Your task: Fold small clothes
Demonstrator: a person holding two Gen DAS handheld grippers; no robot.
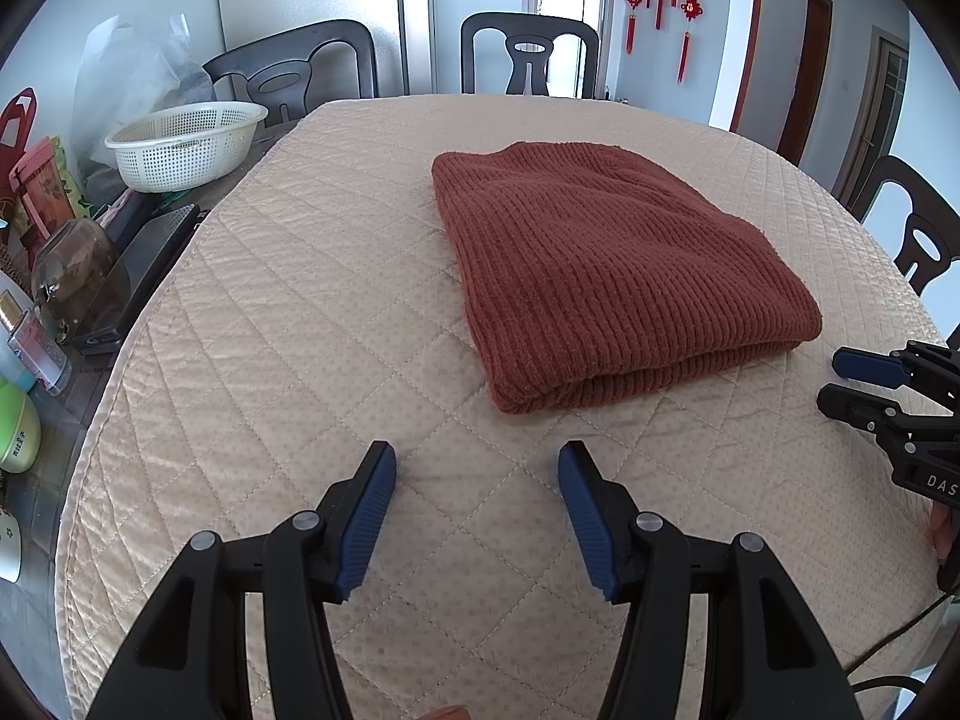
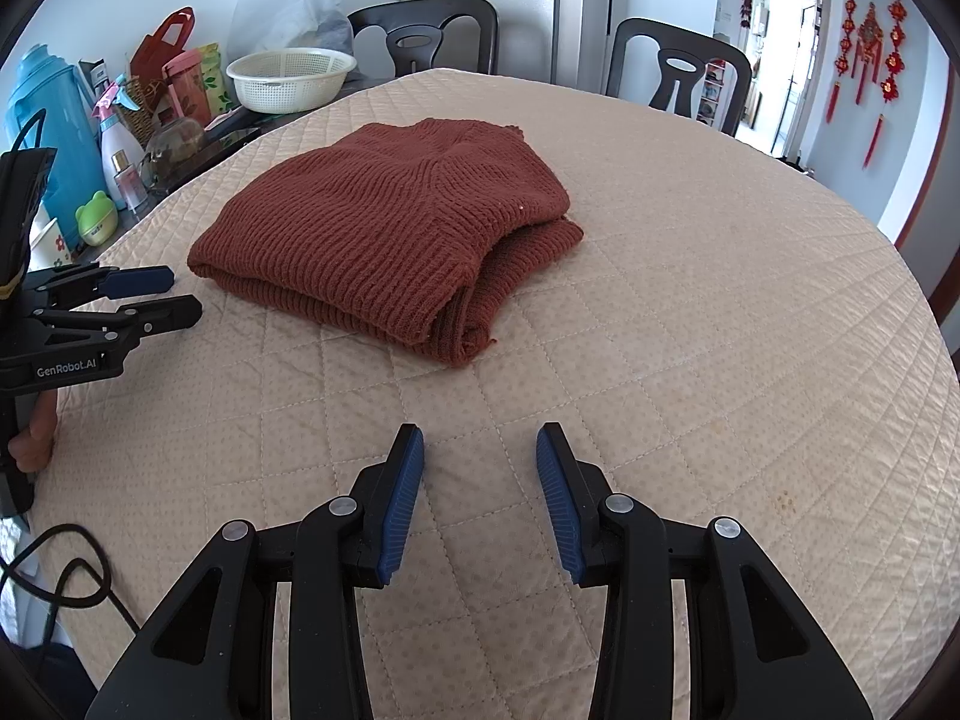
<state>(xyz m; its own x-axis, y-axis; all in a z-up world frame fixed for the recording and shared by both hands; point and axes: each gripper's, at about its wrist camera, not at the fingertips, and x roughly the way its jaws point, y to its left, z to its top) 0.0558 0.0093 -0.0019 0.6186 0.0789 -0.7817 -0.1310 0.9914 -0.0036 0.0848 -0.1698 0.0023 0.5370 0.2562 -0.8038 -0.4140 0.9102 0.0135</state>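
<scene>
Quilted beige cover, diamond-stitched, spreads over the counter [image 1: 288, 324]; mid-counter sits the rust ribbed-knit sweater [image 1: 600, 264], folded into a thick rectangle. Perforated white basket [image 1: 186, 144] at the far-left edge. Left tongs [image 1: 477, 468] spread wide, empty; right tongs [image 2: 480, 450] likewise. Only the right view catches the blue thermos [image 2: 54, 138].

The sweater's [image 2: 384, 234] underside and inner folds are hidden between its stacked layers. In the left wrist view the right gripper [image 1: 864, 381] is cut off by the right edge, its body out of sight. In the right wrist view the left gripper [image 2: 162, 297] runs off the left edge, and only part of the hand [image 2: 36, 432] holding it shows. Labels on the bottles [image 2: 123, 168] far left are too small to read.
</scene>
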